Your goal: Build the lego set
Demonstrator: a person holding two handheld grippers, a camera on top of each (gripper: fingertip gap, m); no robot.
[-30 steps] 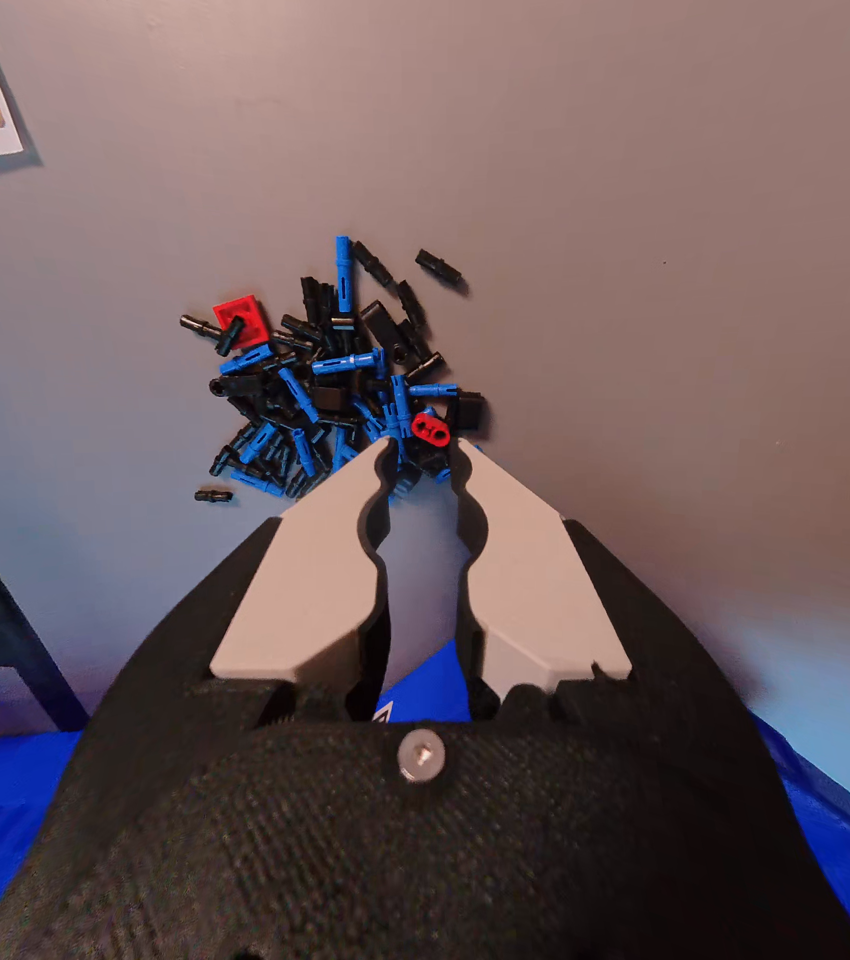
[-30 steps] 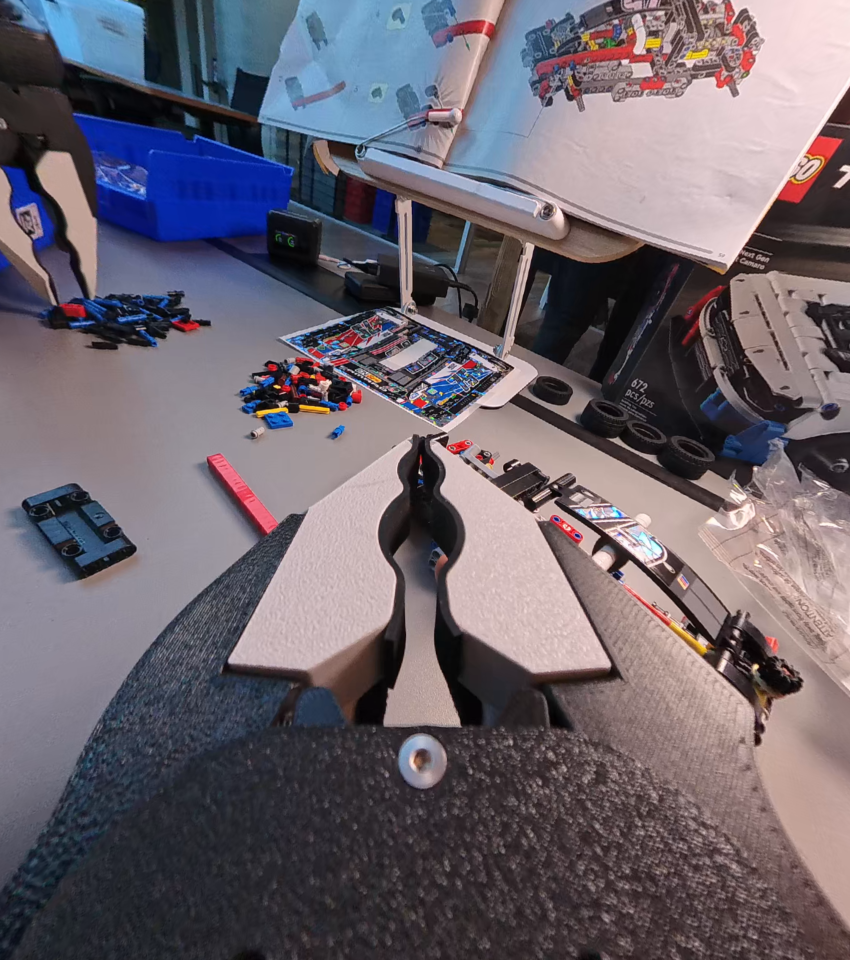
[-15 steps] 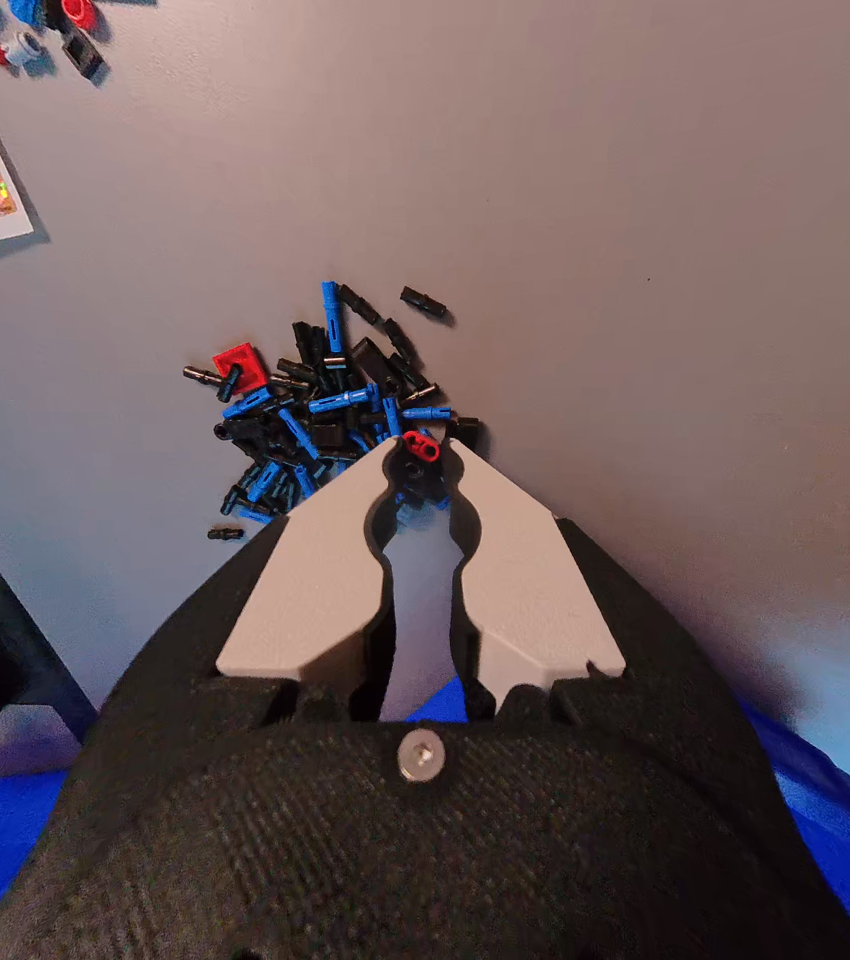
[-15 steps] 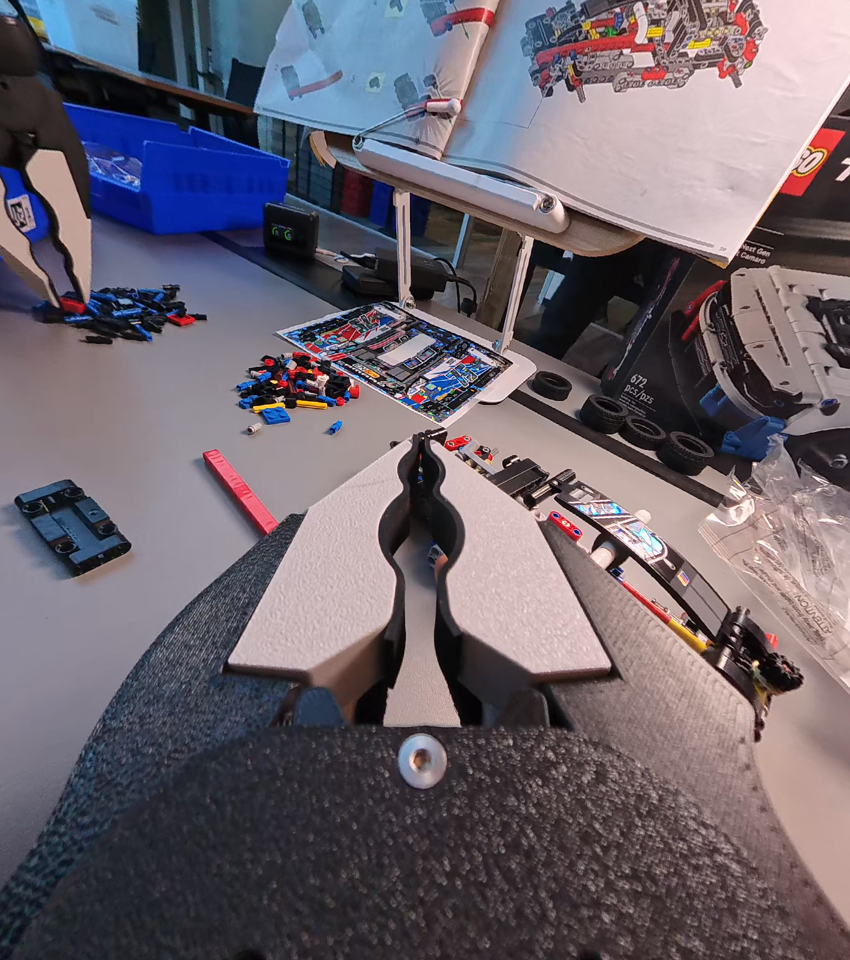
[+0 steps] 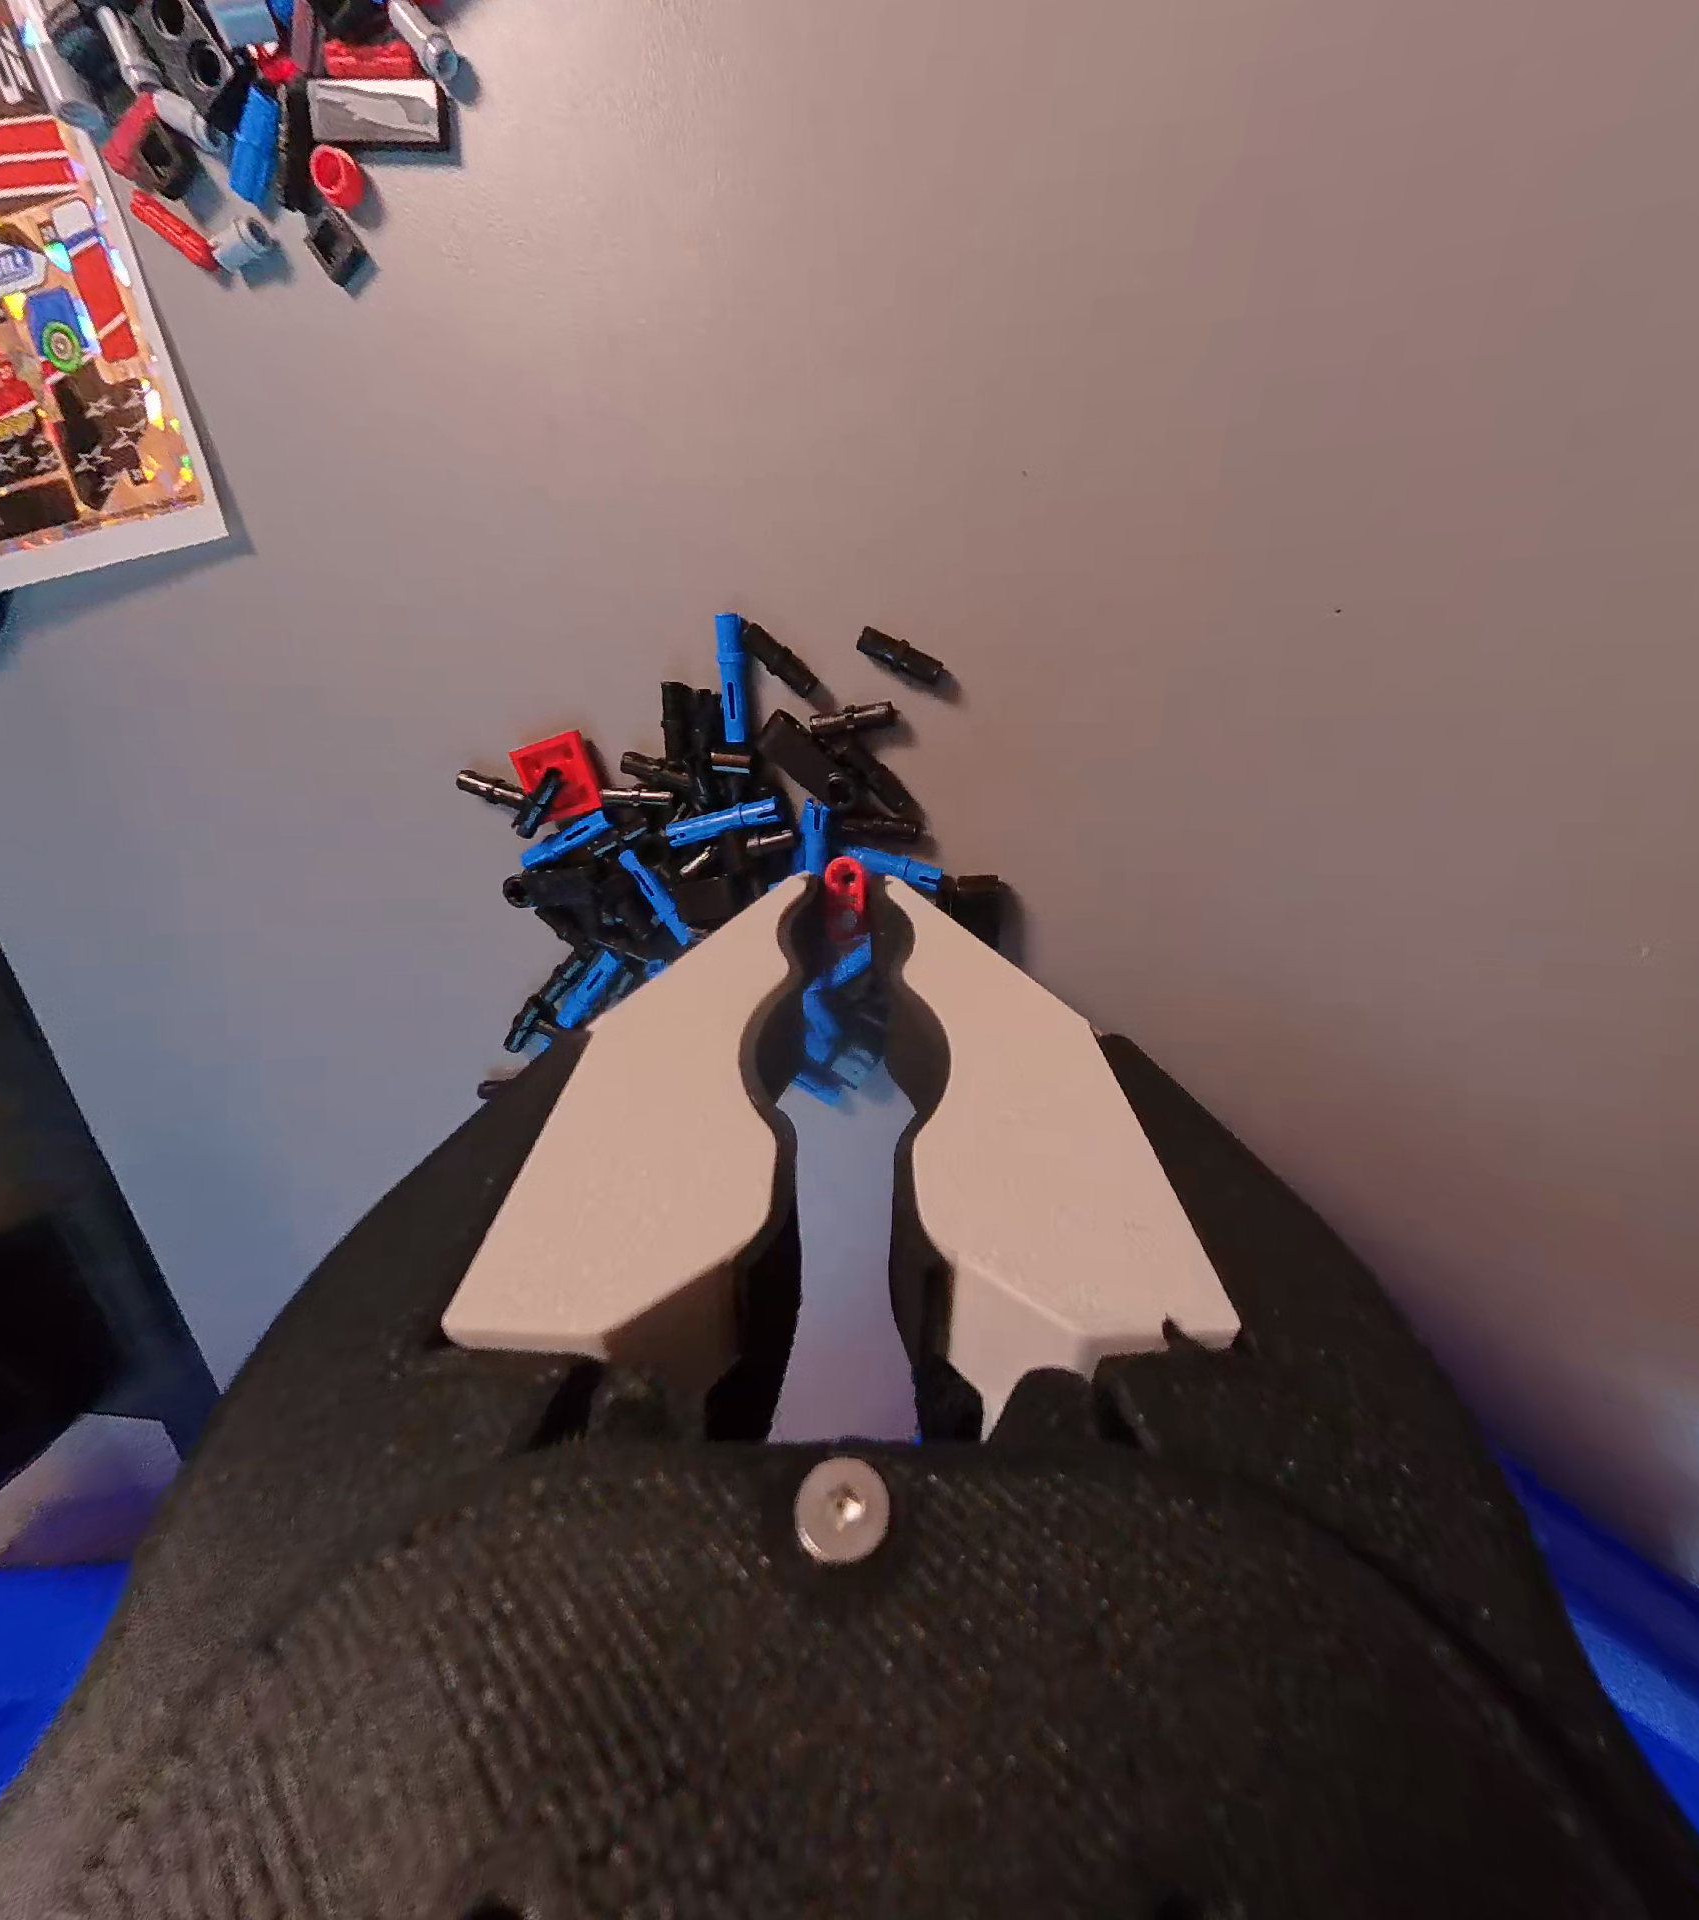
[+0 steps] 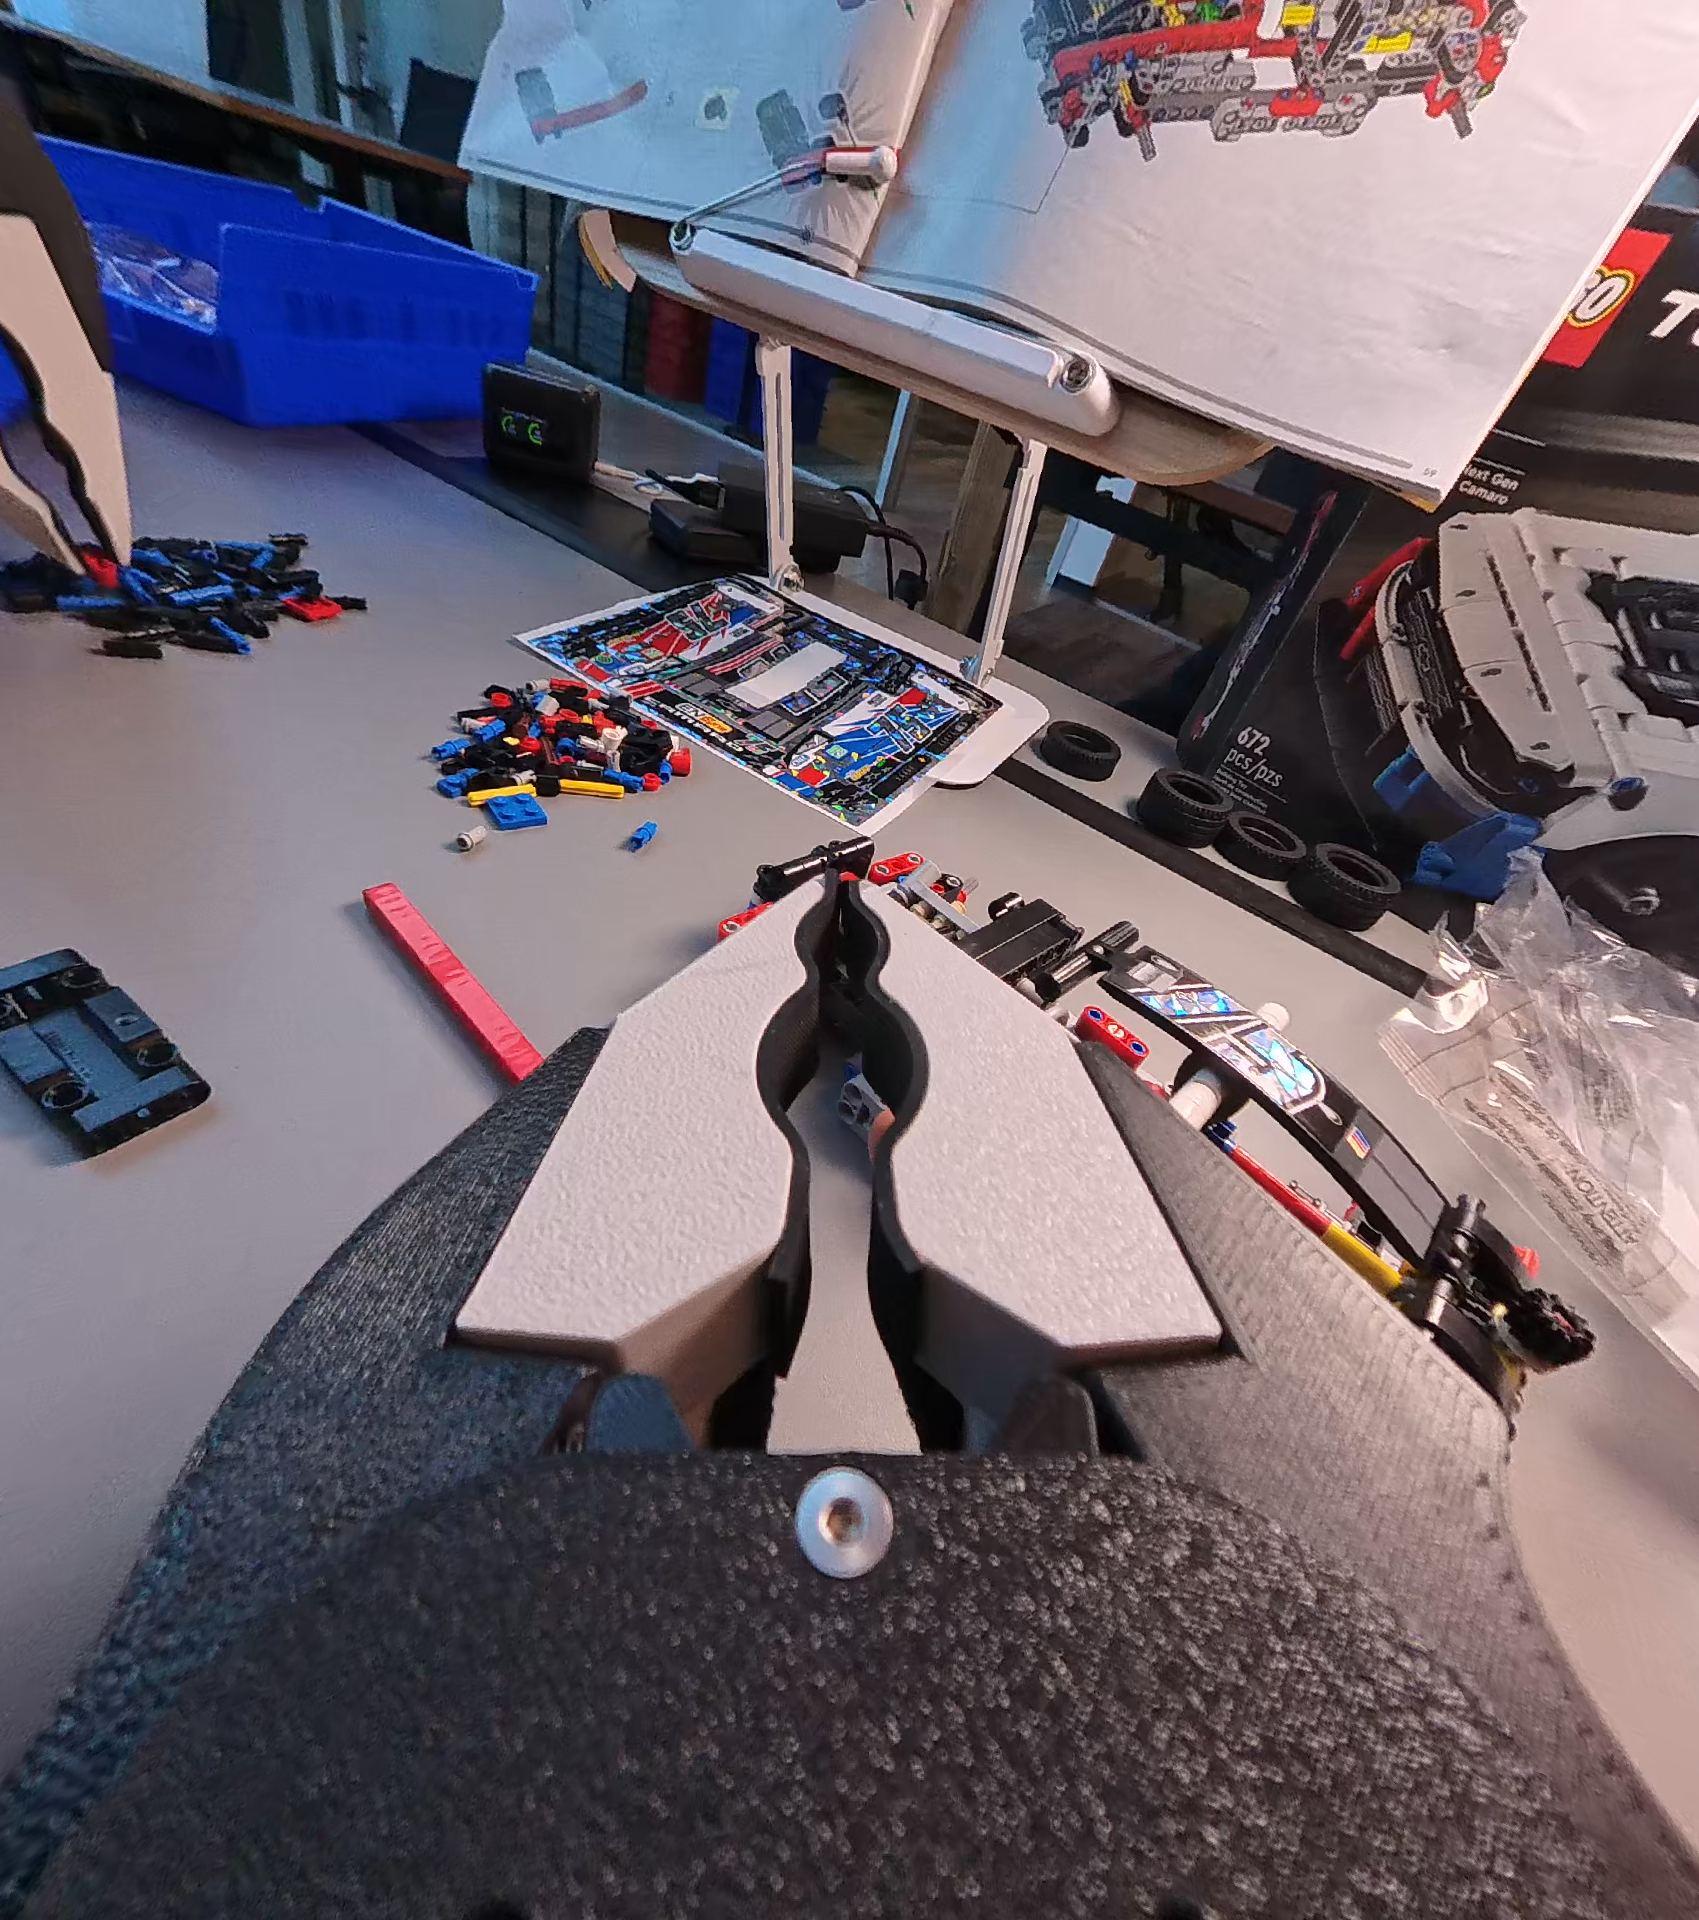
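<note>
A pile of black and blue pins (image 5: 720,810) lies on the grey table (image 5: 1240,520). My left gripper (image 5: 847,891) is at the pile's near right edge, its tips shut on a small red two-hole piece (image 5: 845,899) that stands upright between them. The right wrist view shows this gripper (image 6: 92,551) at the far left, tips down at the pile (image 6: 190,592). My right gripper (image 6: 840,888) is shut on the black front end of the partly built car frame (image 6: 1229,1049), which lies on the table to its right.
A sticker sheet (image 6: 772,696) and a mixed brick pile (image 6: 554,748) lie mid-table. A red beam (image 6: 450,982) and a black plate (image 6: 76,1044) lie to the left. The booklet on its stand (image 6: 1240,156), the box (image 6: 1551,623), tyres (image 6: 1260,842), a plastic bag (image 6: 1634,1091) and a blue bin (image 6: 305,301) stand around. One gripper's finger ends stand about 35 cm off the other's.
My left gripper's jaws have closed in on the small red piece, which now stands upright between the tips, and the gripper has tilted up. The right gripper has hardly moved.
</note>
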